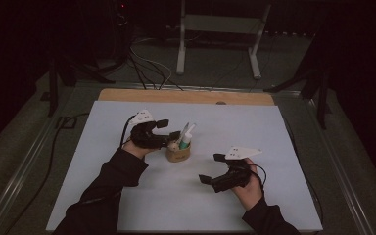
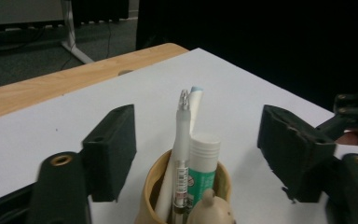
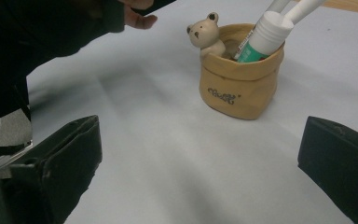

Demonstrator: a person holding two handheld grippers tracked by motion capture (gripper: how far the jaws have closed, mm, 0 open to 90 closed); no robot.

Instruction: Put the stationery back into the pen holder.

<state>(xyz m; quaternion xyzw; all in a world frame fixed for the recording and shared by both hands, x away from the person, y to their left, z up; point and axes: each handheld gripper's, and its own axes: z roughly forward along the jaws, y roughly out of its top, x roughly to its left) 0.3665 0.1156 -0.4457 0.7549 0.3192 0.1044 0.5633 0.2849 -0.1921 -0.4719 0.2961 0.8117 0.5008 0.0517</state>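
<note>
Left gripper (image 1: 172,135) hangs just over the tan pen pot (image 1: 178,153), jaws spread wide and holding nothing. In the left gripper view the two black jaws stand to either side of the pot's contents without touching them: a white pen (image 2: 182,154) with a metal tip, a white glue stick (image 2: 202,168) with a green label, and a pale tube behind them. The pot sits near the middle of the white worktop (image 1: 254,127), a small bear figure (image 3: 205,33) perched on its rim on the side toward the person.

Right gripper (image 1: 211,169) rests low, well apart from the pot toward the person's right, its jaws also released and empty, with bare worktop between them in the right gripper view.

The pen looks the likeliest pick: light, stiff and smooth, so it could slip or swivel between the pads. Taking hold on the upper shaft, clear of the rim and below the metal tip, seems soundest, closing across its width. It leans against the glue stick, so a careless close could catch both. The pot itself looks soft-sided and light, with a rolled rim; it may tip or lift along if the pen drags, so the free gripper could steady it at the wall.
</note>
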